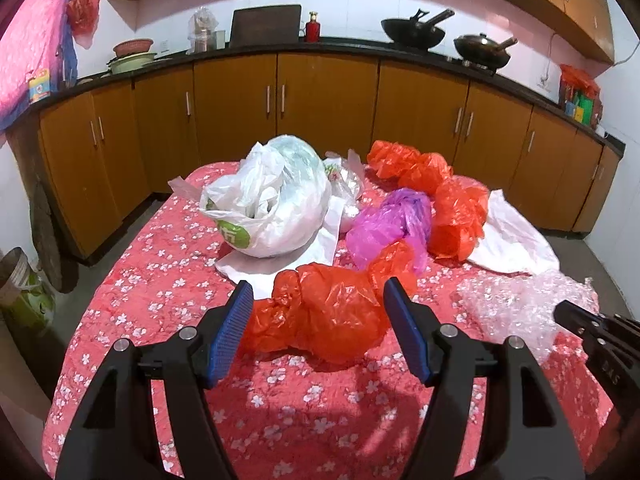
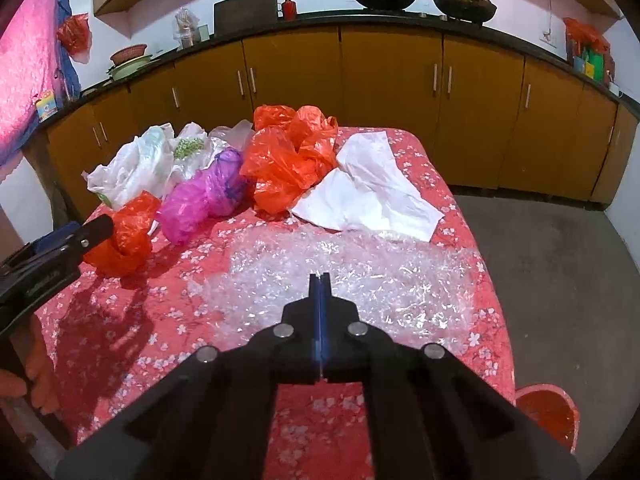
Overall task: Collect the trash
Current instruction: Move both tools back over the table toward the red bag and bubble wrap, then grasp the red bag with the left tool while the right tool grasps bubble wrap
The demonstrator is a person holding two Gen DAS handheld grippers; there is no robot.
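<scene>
- Left gripper [image 1: 320, 312] – fingers spread either side of the near red bag [image 1: 320, 320], pads not pressing it.
- Right gripper [image 2: 320, 280] – fingers pressed together over the clear bubble wrap [image 2: 360, 272]; whether it pinches the wrap, I cannot tell.
- Bubble wrap lies near the table's [image 2: 496, 312] right edge, bare floor [image 2: 560, 280] beyond.

White plastic bag [image 1: 264, 204]: green round logo, characters illegible. Right gripper [image 1: 600, 340] body: embossed marking, unreadable.
</scene>
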